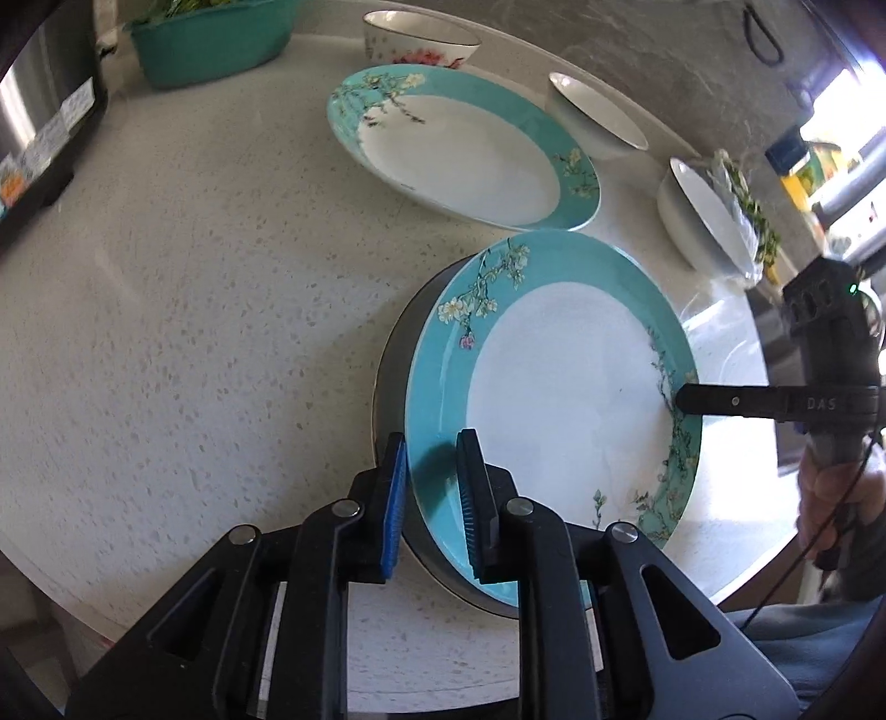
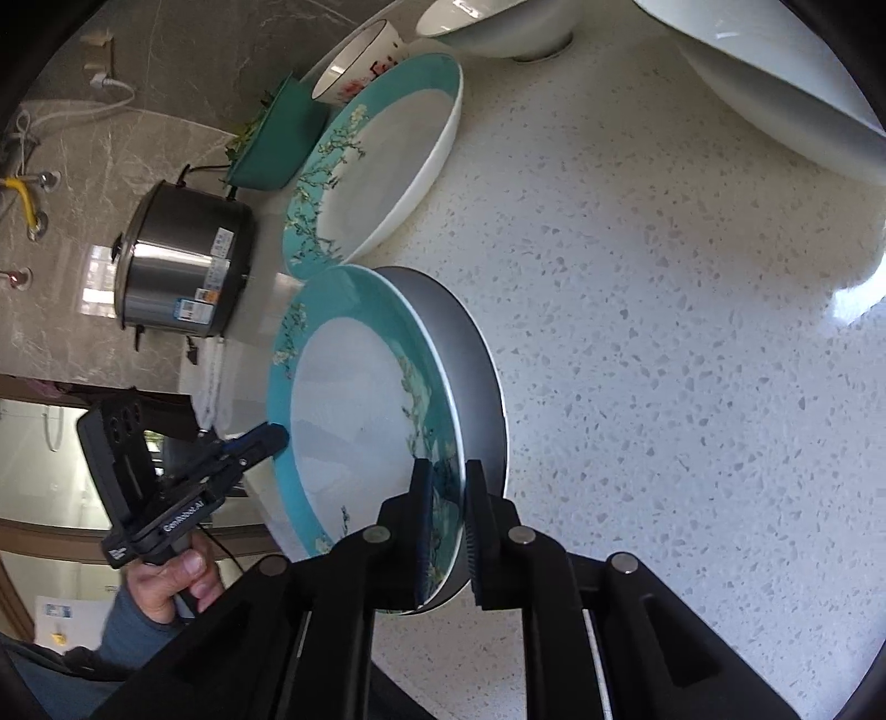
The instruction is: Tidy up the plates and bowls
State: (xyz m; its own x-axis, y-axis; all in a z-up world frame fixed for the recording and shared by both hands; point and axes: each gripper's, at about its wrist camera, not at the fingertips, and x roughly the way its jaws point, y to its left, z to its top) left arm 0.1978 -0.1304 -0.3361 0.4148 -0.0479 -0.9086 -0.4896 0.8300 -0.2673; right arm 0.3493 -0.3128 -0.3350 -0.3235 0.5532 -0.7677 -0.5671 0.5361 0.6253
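A teal-rimmed floral plate (image 1: 559,399) is held just above the speckled counter (image 1: 194,277); it also shows in the right wrist view (image 2: 354,421). My left gripper (image 1: 432,498) is shut on its near rim. My right gripper (image 2: 446,526) is shut on the opposite rim; its finger shows in the left wrist view (image 1: 720,400). A second matching plate (image 1: 470,155) lies on the counter beyond, also in the right wrist view (image 2: 382,160). A flower-painted bowl (image 1: 421,41) and two white bowls (image 1: 598,116) (image 1: 703,216) stand behind.
A teal basin with greens (image 1: 210,44) stands at the back left. A steel rice cooker (image 2: 183,271) stands by the wall. A bag of greens (image 1: 747,205) lies against the right white bowl. The counter edge runs along the near side.
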